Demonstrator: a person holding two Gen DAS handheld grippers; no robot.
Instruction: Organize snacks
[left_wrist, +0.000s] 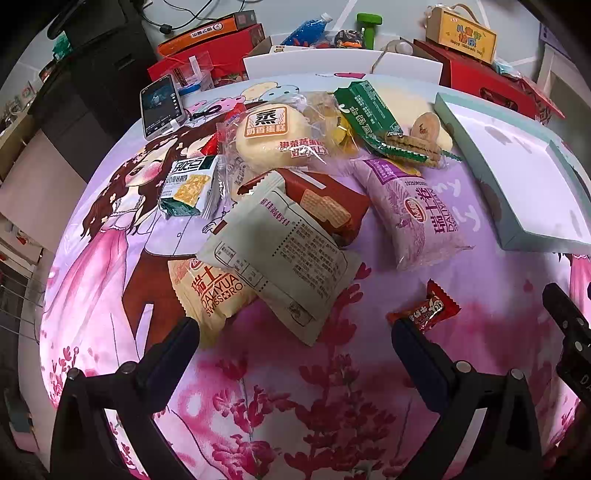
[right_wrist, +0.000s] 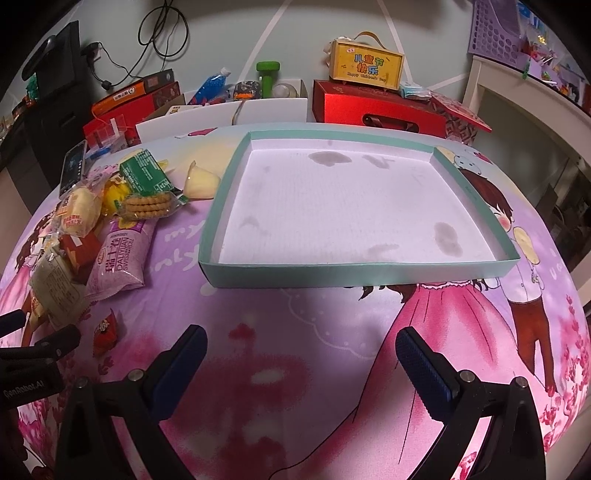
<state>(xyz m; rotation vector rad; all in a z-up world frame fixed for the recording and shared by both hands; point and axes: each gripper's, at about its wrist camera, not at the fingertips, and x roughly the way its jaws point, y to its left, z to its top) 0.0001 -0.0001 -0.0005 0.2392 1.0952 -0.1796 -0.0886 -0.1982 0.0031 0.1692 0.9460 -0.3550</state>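
Observation:
A pile of snack packets lies on the pink cartoon tablecloth. In the left wrist view I see a grey-white packet (left_wrist: 284, 254), an orange swiss-roll packet (left_wrist: 214, 295), a purple swiss-roll packet (left_wrist: 424, 214), a round steamed cake (left_wrist: 273, 133), a green biscuit packet (left_wrist: 373, 114) and a small red candy (left_wrist: 428, 308). My left gripper (left_wrist: 295, 332) is open just in front of the grey-white packet. A shallow teal tray (right_wrist: 221, 192), nothing in it, sits ahead of my open right gripper (right_wrist: 301, 341). The purple packet (right_wrist: 122, 258) lies left of the tray.
A phone (left_wrist: 160, 105) lies at the pile's far left. Red gift boxes (right_wrist: 376, 107), a yellow box (right_wrist: 365, 64), a green dumbbell (right_wrist: 267, 79) and a blue bottle (right_wrist: 212, 85) crowd the back edge. The tray also shows at right in the left wrist view (left_wrist: 513, 236).

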